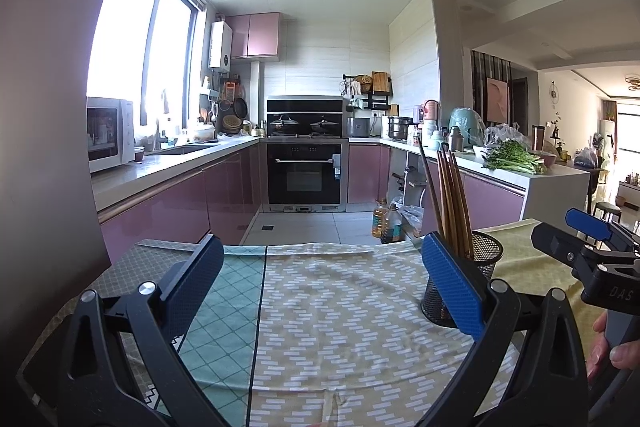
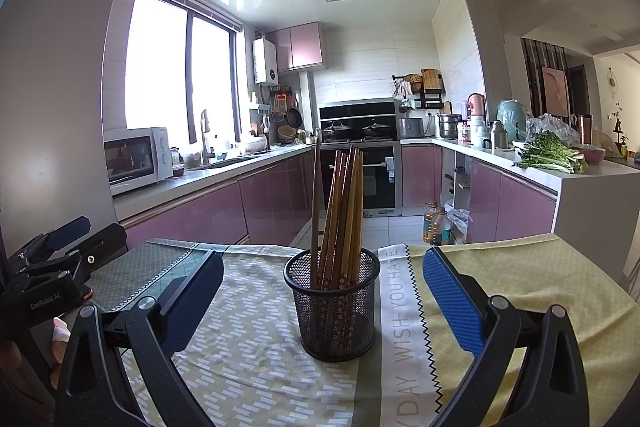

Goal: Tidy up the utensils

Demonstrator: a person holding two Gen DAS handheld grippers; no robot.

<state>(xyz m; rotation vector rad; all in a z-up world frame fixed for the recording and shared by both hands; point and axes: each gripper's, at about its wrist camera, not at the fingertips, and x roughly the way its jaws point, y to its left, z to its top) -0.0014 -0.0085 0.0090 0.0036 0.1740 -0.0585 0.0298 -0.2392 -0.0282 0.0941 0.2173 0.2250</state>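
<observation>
left wrist view
left gripper (image 1: 322,281): fingers wide apart, nothing between them, over the cloth.
tablecloth (image 1: 340,307): patterned, yellow and teal panels, covers the table.
mesh cup (image 1: 486,259): black, round, stands on the cloth behind the right-hand finger, partly hidden by it.
chopsticks (image 1: 450,203): wooden bundle upright in the cup, leaning a little left; 1 darker, thinner stick leans further left.
right gripper (image 1: 588,239): at the right edge, seen side-on; cannot tell its opening from here.

right wrist view
right gripper (image 2: 322,291): fingers wide apart, clamped on nothing.
mesh cup (image 2: 332,307): stands between the 2 fingers, touching neither.
chopsticks (image 2: 344,211): tips down inside the cup, tops fanned above the rim.
left gripper (image 2: 60,251): at the left edge, well apart from the cup.
</observation>
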